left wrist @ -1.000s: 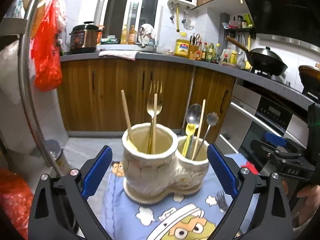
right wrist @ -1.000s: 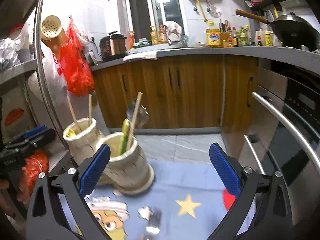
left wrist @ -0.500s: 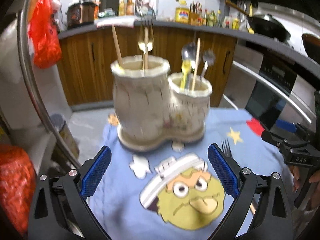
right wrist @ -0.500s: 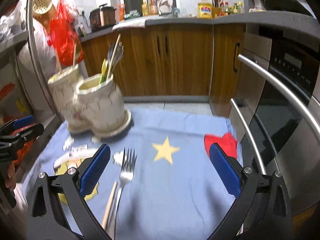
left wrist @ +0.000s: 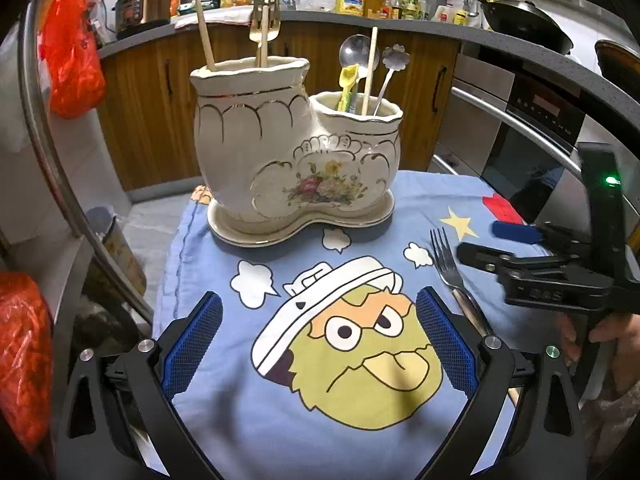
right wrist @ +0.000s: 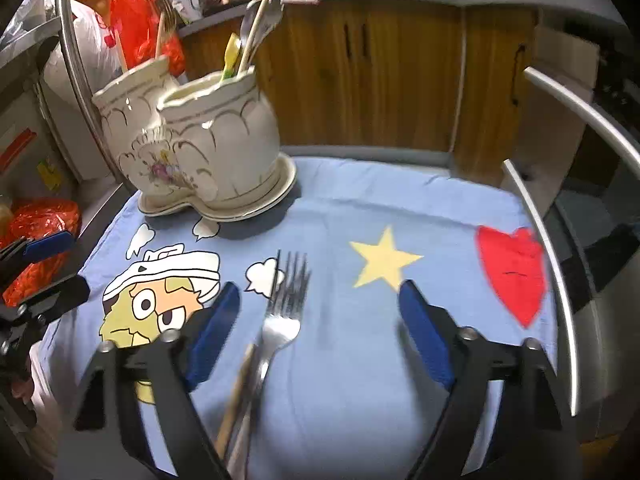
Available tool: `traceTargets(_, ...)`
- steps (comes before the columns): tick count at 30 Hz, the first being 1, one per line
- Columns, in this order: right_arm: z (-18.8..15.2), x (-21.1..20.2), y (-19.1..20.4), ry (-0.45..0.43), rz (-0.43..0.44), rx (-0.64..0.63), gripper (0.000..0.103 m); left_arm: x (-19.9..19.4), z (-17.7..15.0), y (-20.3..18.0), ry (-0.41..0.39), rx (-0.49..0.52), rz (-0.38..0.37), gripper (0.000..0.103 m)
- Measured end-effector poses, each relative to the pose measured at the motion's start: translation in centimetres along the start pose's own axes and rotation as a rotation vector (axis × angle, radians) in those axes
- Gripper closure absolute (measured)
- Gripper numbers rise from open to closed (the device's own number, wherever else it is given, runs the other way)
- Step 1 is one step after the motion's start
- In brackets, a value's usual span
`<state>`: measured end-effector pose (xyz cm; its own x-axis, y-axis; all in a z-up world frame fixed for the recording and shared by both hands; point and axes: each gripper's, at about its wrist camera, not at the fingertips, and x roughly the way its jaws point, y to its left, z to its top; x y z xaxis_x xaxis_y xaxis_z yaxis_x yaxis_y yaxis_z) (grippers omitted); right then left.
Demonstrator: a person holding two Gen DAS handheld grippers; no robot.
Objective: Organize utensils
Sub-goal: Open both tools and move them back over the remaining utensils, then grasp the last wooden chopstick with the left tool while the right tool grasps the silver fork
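Note:
A cream ceramic two-cup utensil holder (left wrist: 296,160) stands at the back of a blue cartoon cloth (left wrist: 320,420); it also shows in the right wrist view (right wrist: 200,140). Its tall cup holds a chopstick and a gold fork (left wrist: 264,20); its low cup holds spoons, a chopstick and a yellow utensil. A silver fork (right wrist: 284,304) and a wooden chopstick (right wrist: 236,392) lie on the cloth. My right gripper (right wrist: 320,336) is open above them, the fork nearer its left finger. My left gripper (left wrist: 318,340) is open and empty over the cartoon face.
The cloth (right wrist: 400,380) covers a small table beside a steel oven handle (right wrist: 560,240). Wooden cabinets (left wrist: 152,100) and a cluttered counter stand behind. Red plastic bags (left wrist: 72,48) hang on a rack at the left. A wok (left wrist: 524,28) sits at the far right.
Both grippers have pulled back and tilted down over the cloth. The fork and chopstick now lie between the right gripper's fingers. Both stay open.

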<state>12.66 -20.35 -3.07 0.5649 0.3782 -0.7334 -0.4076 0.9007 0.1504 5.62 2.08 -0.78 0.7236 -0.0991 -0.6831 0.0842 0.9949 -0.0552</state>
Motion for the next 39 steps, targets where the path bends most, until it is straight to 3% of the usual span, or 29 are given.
traceTargets(6, 0.5, 2.5, 0.0, 0.068, 0.051, 0.019, 0.056, 0.2, -0.1, 0.4, 0.011, -0.014, -0.008, 0.007)
traceTargets(11, 0.9, 3.5, 0.1, 0.075, 0.057, 0.011, 0.068, 0.6, -0.1, 0.6, 0.021, -0.031, -0.015, 0.007)
traceTargets(14, 1.0, 3.7, 0.5, 0.075, 0.07, -0.011, 0.081, 0.7, -0.1, 0.6, 0.023, -0.029, -0.018, 0.007)
traceTargets(24, 0.8, 2.2, 0.1, 0.03, 0.056, 0.005, 0.088, 1.1, 0.0, -0.6, 0.035, -0.01, -0.037, 0.007)
traceTargets(26, 0.7, 1.5, -0.5, 0.02, 0.055, 0.02, 0.101, 1.2, 0.0, -1.2, 0.04, -0.003, -0.046, 0.007)
traceTargets(34, 0.0, -2.0, -3.1, -0.025, 0.071, 0.05, 0.101, 2.0, -0.1, -5.1, 0.099, 0.036, -0.127, 0.007)
traceTargets(36, -0.2, -2.9, -3.4, -0.047, 0.069, 0.05, 0.101, 2.3, -0.3, -6.2, 0.127, 0.039, -0.16, 0.01)
traceTargets(38, -0.4, -3.8, -3.7, -0.066, 0.063, 0.053, 0.101, 2.6, -0.6, -7.1, 0.16, 0.045, -0.189, 0.024)
traceTargets(39, -0.4, -4.1, -3.9, -0.072, 0.062, 0.056, 0.101, 2.9, -0.8, -8.0, 0.189, 0.059, -0.191, 0.038)
